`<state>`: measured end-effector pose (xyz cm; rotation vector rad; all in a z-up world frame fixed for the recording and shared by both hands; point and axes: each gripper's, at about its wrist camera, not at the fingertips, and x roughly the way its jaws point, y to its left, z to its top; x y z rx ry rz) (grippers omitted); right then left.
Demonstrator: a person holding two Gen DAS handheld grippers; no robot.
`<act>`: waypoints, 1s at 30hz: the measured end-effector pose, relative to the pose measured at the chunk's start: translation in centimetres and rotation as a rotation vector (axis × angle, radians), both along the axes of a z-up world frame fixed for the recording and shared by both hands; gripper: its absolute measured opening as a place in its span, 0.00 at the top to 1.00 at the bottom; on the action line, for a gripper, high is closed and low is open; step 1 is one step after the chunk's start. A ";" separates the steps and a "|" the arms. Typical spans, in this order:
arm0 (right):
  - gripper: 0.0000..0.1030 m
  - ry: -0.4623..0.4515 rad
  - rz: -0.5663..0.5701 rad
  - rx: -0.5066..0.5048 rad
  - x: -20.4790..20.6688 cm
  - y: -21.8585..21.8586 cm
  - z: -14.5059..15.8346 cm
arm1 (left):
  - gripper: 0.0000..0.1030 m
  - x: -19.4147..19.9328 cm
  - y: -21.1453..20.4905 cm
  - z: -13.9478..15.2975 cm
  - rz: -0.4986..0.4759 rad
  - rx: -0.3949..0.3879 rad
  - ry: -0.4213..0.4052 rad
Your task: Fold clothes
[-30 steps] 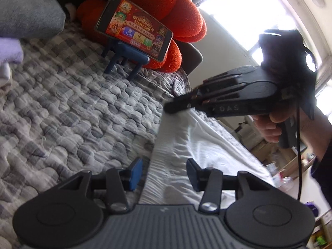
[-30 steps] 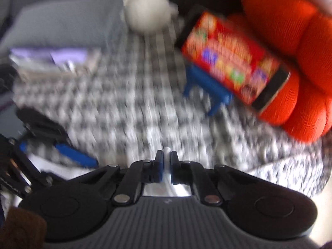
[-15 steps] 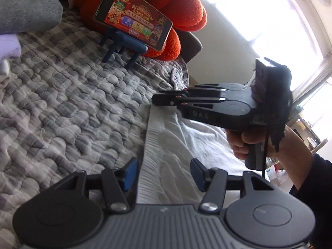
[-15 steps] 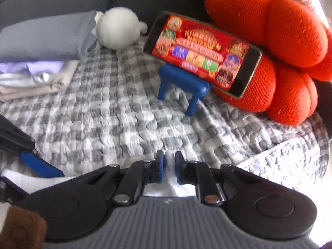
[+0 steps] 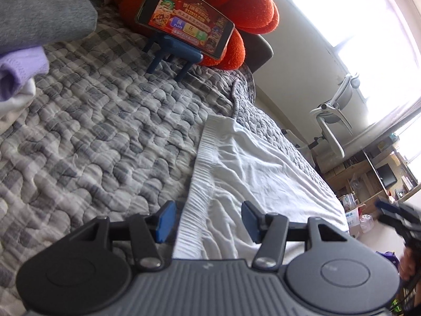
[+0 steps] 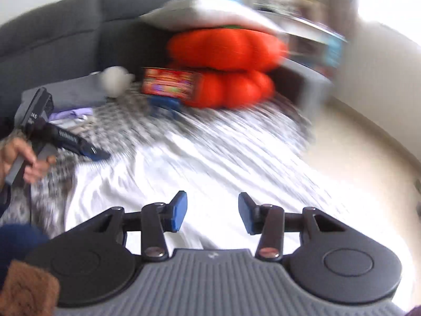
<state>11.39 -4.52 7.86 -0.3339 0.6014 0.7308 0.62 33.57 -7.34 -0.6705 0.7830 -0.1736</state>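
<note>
You have a white, ribbed-edged garment (image 5: pixel 252 173) laid out flat on the grey-and-white checked quilted bed cover (image 5: pixel 105 131), running from 6 o'clock toward 1 o'clock in the left wrist view. It looks spread and partly smoothed, but no clear fold across it shows, so I judge the folding of this piece has barely begun. At 9 to 10 o'clock a stack of folded clothes, grey over lilac over cream (image 5: pixel 23 52), suggests some pieces are already done.

Your left claw (image 5: pixel 206 221) is spread, hovering over the ribbed edge with cloth showing between the blue pads but neither pad pressing on it. Your right claw (image 6: pixel 212 214) is opening, with nothing between its pads; only white cloth lies beneath.

Hard to read: the right wrist view is heavily smeared, so the phone on its blue stand (image 5: pixel 184 18) and the orange plush cushion (image 5: pixel 244 2) are sharp only in the left view. The garment's far end drops off the bed's edge at 3 o'clock, and its near end hides under the left claw's body. What kind of garment it is, I cannot tell.
</note>
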 end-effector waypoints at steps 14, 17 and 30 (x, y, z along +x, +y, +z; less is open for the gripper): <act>0.54 0.138 -0.723 0.215 -19.1 -25.7 -7.1 | 0.46 -8.1 -1.8 2.5 0.158 0.014 0.047; 0.54 0.190 -0.822 0.343 -20.8 -28.0 -9.6 | 0.45 -8.4 -2.5 2.4 0.158 0.013 0.058; 0.55 0.327 -1.061 0.877 -22.0 -35.4 -16.3 | 0.45 -6.2 -4.6 0.9 0.206 0.020 0.102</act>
